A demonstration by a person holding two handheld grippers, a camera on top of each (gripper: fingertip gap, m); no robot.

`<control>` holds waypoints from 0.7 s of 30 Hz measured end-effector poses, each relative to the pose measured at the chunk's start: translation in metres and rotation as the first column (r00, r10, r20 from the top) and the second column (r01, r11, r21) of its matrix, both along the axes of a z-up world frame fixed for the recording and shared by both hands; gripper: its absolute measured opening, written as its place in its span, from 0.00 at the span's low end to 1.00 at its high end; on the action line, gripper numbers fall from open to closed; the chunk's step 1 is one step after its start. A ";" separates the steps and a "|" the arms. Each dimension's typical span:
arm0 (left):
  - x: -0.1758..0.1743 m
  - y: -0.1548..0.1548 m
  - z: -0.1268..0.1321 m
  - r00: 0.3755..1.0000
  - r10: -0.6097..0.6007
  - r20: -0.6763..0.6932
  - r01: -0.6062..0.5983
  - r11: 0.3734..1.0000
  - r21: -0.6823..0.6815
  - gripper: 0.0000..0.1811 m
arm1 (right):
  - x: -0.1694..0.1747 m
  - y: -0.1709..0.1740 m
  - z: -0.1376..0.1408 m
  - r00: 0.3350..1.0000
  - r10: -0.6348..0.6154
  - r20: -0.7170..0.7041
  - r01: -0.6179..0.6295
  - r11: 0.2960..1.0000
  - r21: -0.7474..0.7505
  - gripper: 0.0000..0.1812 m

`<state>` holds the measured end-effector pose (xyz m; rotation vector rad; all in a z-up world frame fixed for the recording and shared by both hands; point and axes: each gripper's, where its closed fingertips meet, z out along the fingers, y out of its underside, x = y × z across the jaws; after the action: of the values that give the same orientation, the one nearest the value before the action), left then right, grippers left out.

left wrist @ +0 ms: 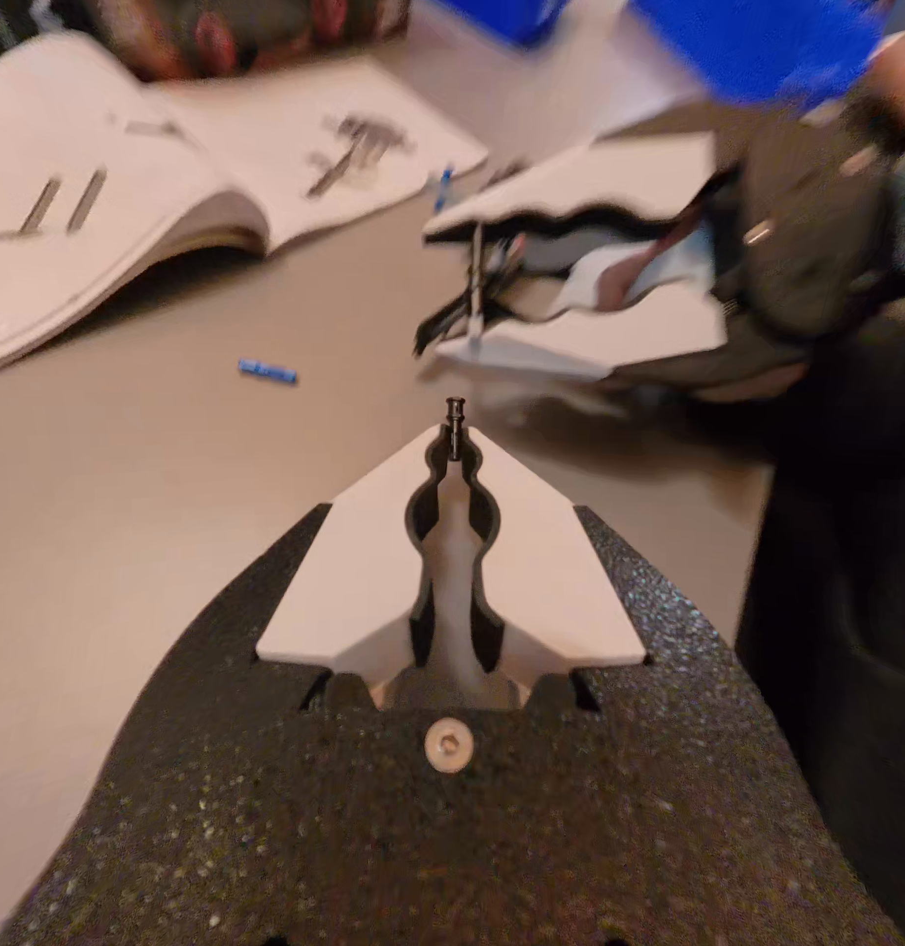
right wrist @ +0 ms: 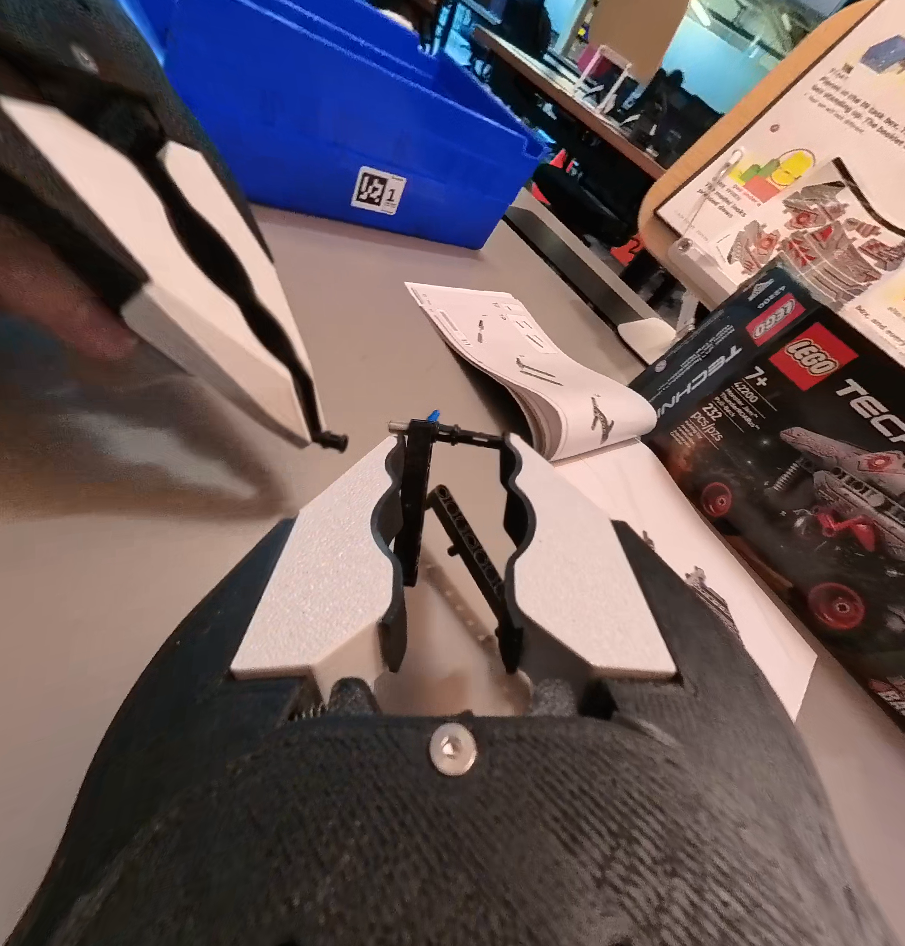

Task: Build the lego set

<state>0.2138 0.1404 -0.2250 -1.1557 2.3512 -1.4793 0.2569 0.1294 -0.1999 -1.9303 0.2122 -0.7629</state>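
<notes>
My left gripper [left wrist: 455, 434] is shut on a small black pin [left wrist: 455, 417] that sticks out past its tips. In the right wrist view it [right wrist: 321, 435] comes in from the upper left, with the pin [right wrist: 333, 439] close to the assembly. My right gripper [right wrist: 450, 443] is shut on a black beam assembly [right wrist: 413, 501]: an upright black beam, a thin black axle [right wrist: 470, 437] across the tips, and a second slanted beam [right wrist: 470, 545]. A blue pin tip [right wrist: 433, 414] shows on top. In the left wrist view the right gripper [left wrist: 455, 297] is blurred, to the right of and beyond my pin.
An open instruction booklet [left wrist: 184, 153] [right wrist: 532, 368] lies on the grey table. A loose blue pin [left wrist: 267, 371] lies on the table to the left. A blue bin [right wrist: 337, 112] stands behind, and the set's box [right wrist: 798, 460] and an instruction board [right wrist: 824, 179] are on the right.
</notes>
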 end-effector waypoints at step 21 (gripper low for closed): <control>0.008 -0.010 0.026 0.973 -0.164 0.162 0.185 0.975 -0.125 0.01 | -0.003 -0.001 0.010 0.993 -0.015 0.117 0.014 1.000 0.015 0.19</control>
<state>0.2220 0.1305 -0.1985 -0.8469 2.3291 -1.7473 0.2540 0.1285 -0.1897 -1.8661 0.1591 -0.8797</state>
